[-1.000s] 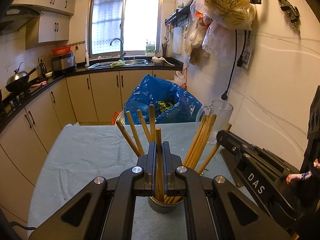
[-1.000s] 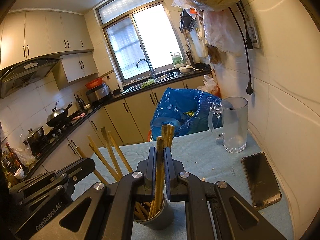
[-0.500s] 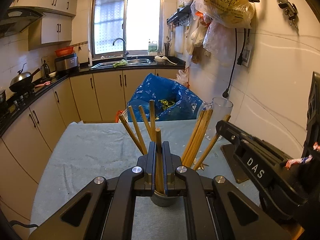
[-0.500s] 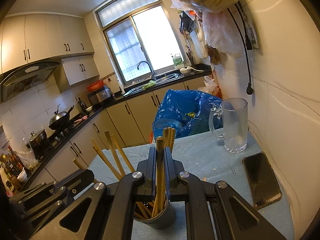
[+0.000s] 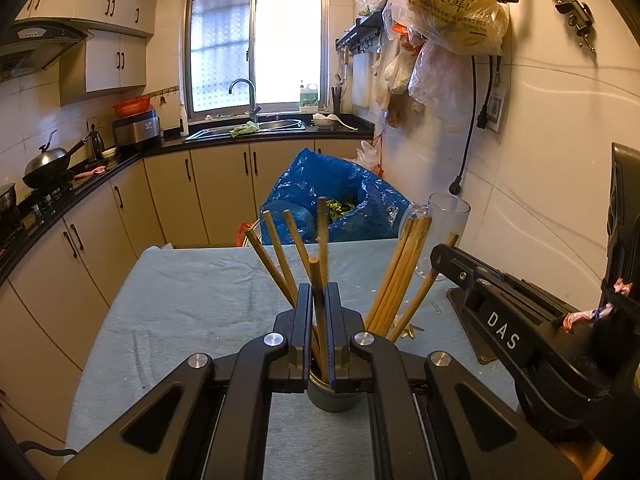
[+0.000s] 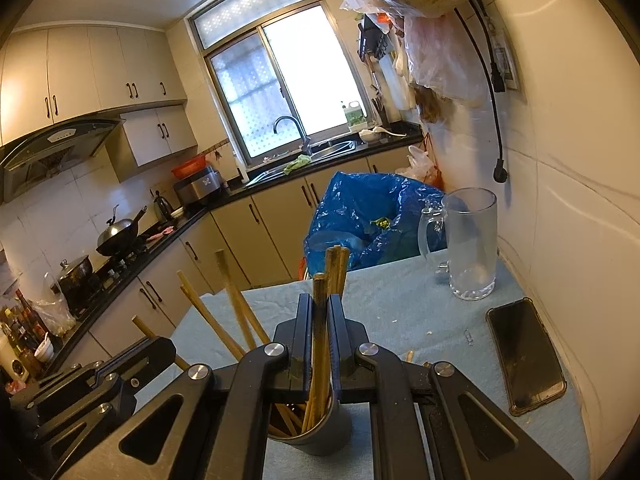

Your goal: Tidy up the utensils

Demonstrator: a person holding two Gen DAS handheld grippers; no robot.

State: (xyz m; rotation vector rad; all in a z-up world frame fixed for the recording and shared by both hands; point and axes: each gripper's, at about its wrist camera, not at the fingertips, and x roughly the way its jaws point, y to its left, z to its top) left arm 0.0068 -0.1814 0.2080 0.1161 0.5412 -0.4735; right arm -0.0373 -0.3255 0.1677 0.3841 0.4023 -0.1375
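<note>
The left wrist view is showing a grey cup [image 5: 331, 397] standing on the cloth-covered table [image 5: 192, 312], and wooden chopsticks [image 5: 394, 276] are fanning out of it to both sides. The left gripper [image 5: 319, 300] is clamping one upright chopstick [image 5: 316, 280] between its pads, directly above the cup. In the right wrist view, the right gripper [image 6: 320, 312] is pinching another chopstick [image 6: 319, 320] whose lower end is sitting inside the same cup [image 6: 320, 436]. A glass mug [image 6: 468, 244] is standing near the wall, a phone [image 6: 524, 354] is lying beside it, and a blue bag [image 6: 360, 216] is sitting beyond the table's far edge.
</note>
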